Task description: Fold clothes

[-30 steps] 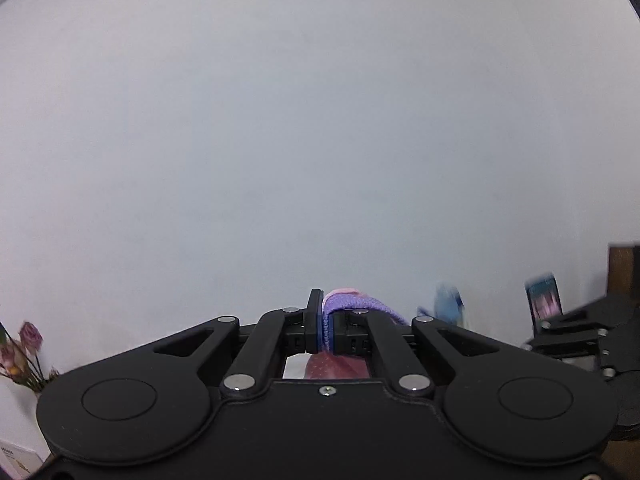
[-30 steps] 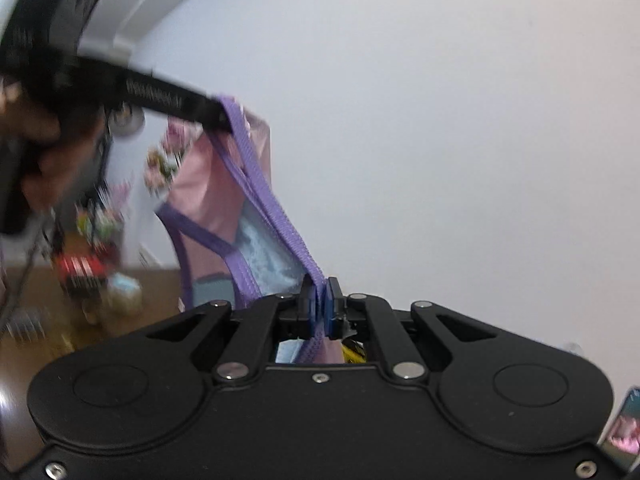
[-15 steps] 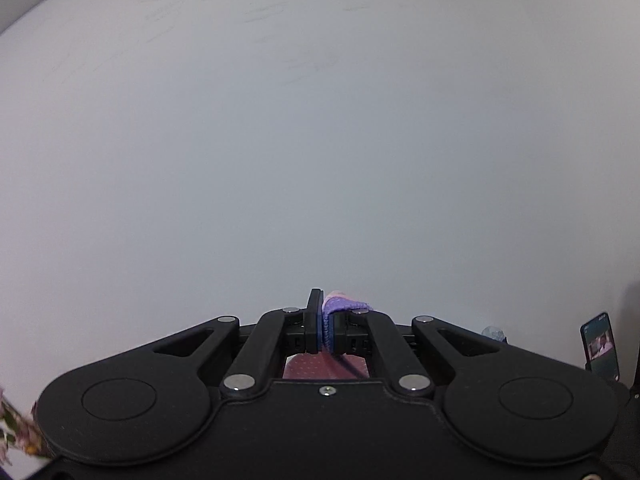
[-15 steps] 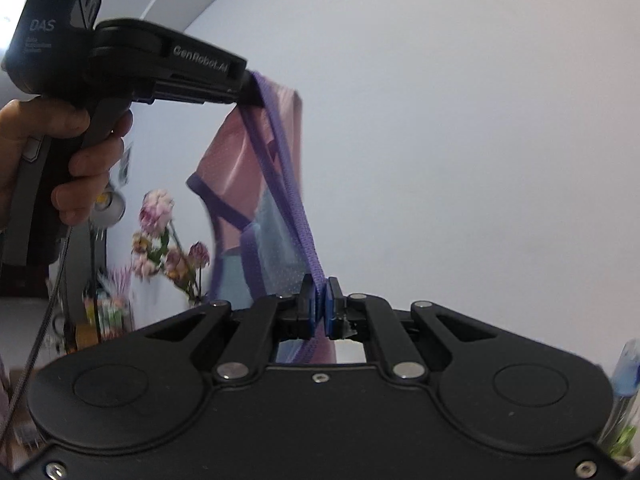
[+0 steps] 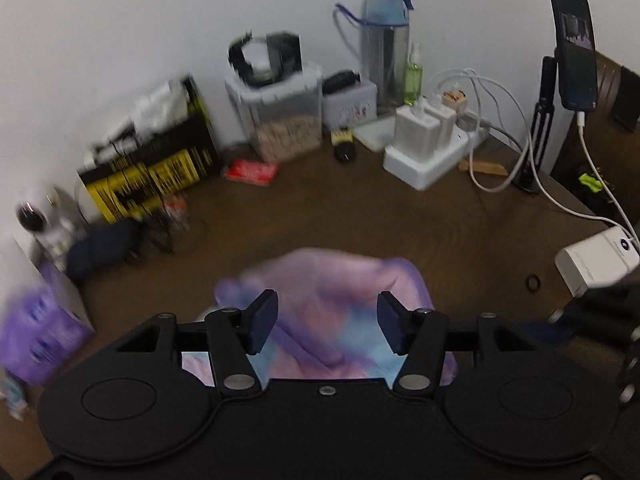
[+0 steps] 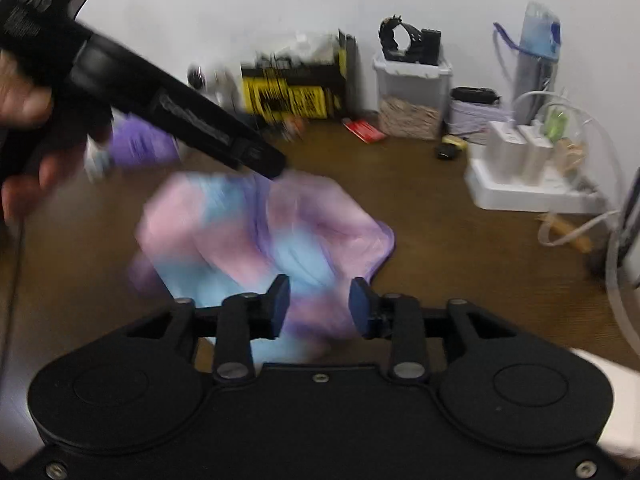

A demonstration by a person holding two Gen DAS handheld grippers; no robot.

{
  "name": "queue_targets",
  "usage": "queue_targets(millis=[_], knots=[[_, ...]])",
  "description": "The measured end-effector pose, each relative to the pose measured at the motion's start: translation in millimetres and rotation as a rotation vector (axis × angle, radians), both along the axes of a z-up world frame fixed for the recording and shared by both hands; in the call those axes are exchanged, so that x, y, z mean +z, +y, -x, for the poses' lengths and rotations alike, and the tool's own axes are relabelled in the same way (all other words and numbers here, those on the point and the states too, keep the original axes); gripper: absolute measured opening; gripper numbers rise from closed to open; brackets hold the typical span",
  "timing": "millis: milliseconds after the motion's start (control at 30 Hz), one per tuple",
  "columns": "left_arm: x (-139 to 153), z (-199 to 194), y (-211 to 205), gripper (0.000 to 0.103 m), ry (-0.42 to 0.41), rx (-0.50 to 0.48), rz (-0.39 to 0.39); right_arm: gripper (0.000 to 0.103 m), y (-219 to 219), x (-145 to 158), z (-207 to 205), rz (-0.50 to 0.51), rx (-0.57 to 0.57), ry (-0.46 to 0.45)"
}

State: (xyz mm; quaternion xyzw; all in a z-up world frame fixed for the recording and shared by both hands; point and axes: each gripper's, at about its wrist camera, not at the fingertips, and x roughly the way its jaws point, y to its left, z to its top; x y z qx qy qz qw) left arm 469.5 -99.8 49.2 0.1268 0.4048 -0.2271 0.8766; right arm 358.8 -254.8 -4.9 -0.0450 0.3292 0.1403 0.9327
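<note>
A pink, blue and purple garment (image 5: 332, 304) lies bunched on the brown wooden table (image 5: 400, 220), blurred by motion. It also shows in the right wrist view (image 6: 256, 236). My left gripper (image 5: 325, 325) is open just above its near part, with nothing between the fingers. My right gripper (image 6: 319, 307) is open too, over the garment's near edge. The left gripper's body (image 6: 180, 120) reaches in from the upper left of the right wrist view, its tip at the garment's far edge.
Along the wall stand a yellow-black box (image 5: 152, 168), a clear storage box (image 5: 280, 112), a water bottle (image 5: 386, 36), a white charger strip (image 5: 432, 144) with cables, and a phone on a stand (image 5: 574, 44). A purple packet (image 5: 36, 336) lies at left.
Both grippers were shut on the garment's purple strap and held it up against the wall. Now both have tilted down, opened and let go, and the garment lies on the table.
</note>
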Motion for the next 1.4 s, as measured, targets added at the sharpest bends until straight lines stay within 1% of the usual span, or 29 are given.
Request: queue_targets(millis=[33,67,100,167,200,233,300,367,467,567,667,733,800,867,900,933,967,1100,1133,1200,1333,1400], knots=[[15.3,2.2,9.1,0.060,-0.013,0.007,0.008,0.059,-5.1,7.3,3.7,0.034,0.000,-0.031],[32.5,3.0,17.7,0.067,-0.033,0.013,0.013,0.059,-5.7,16.9,5.6,0.060,0.005,-0.071],[42.5,3.2,24.6,0.075,-0.061,0.023,0.017,0.059,-1.8,29.6,6.6,0.066,0.014,-0.096],[55.6,4.8,31.5,0.085,-0.107,0.046,0.014,0.059,7.1,54.5,10.7,0.068,0.033,-0.143],[62.5,5.9,34.4,0.087,-0.128,0.056,0.011,0.059,11.0,62.9,5.7,0.066,0.047,-0.161],[67.0,8.2,37.5,0.087,-0.137,0.065,0.003,0.059,13.5,69.6,-2.8,0.065,0.062,-0.169],[62.6,7.8,42.6,0.088,-0.131,0.077,-0.018,0.059,24.0,76.3,-16.8,0.055,0.086,-0.161],[51.0,6.8,52.4,0.088,-0.122,0.093,-0.043,0.058,42.2,72.2,-30.5,0.056,0.132,-0.133],[27.8,2.2,68.1,0.088,-0.092,0.116,-0.062,0.056,63.8,58.7,-45.1,0.093,0.200,-0.107],[6.6,-5.4,80.6,0.088,-0.070,0.140,-0.074,0.046,78.0,42.1,-66.7,0.135,0.223,-0.073],[-5.0,-8.6,89.3,0.088,-0.053,0.150,-0.067,0.042,84.7,28.3,-85.4,0.169,0.240,-0.066],[-9.5,-10.2,91.7,0.088,-0.051,0.148,-0.064,0.033,85.6,22.4,-94.9,0.182,0.241,-0.054],[-12.5,-12.3,91.7,0.088,-0.050,0.148,-0.061,0.033,86.9,20.8,-98.0,0.183,0.238,-0.045],[-15.6,-15.1,90.8,0.088,-0.045,0.149,-0.047,0.030,88.3,19.3,-100.4,0.184,0.236,-0.036],[-16.7,-15.5,89.3,0.088,-0.044,0.148,-0.041,0.025,89.0,18.5,-101.6,0.184,0.236,-0.032],[-17.8,-16.0,87.8,0.088,-0.043,0.147,-0.034,0.010,89.7,17.8,-102.8,0.185,0.235,-0.028],[-18.8,-15.7,86.3,0.088,-0.044,0.146,-0.029,0.007,90.4,17.0,-104.0,0.185,0.234,-0.024],[-19.3,-9.3,84.0,0.088,-0.062,0.166,-0.001,0.007,79.7,28.0,-92.8,0.131,0.185,-0.083],[-19.1,-7.4,83.4,0.088,-0.062,0.173,0.005,0.007,74.8,32.5,-88.5,0.102,0.174,-0.098],[-18.8,-1.6,78.4,0.091,-0.075,0.187,0.004,0.007,62.1,44.4,-73.8,0.032,0.149,-0.143],[-16.6,14.1,59.7,0.094,-0.133,0.171,-0.005,0.007,43.4,59.5,-40.4,-0.039,0.115,-0.218],[-15.7,22.7,51.4,0.094,-0.159,0.180,0.012,0.007,35.2,63.3,-15.7,-0.077,0.109,-0.255]])
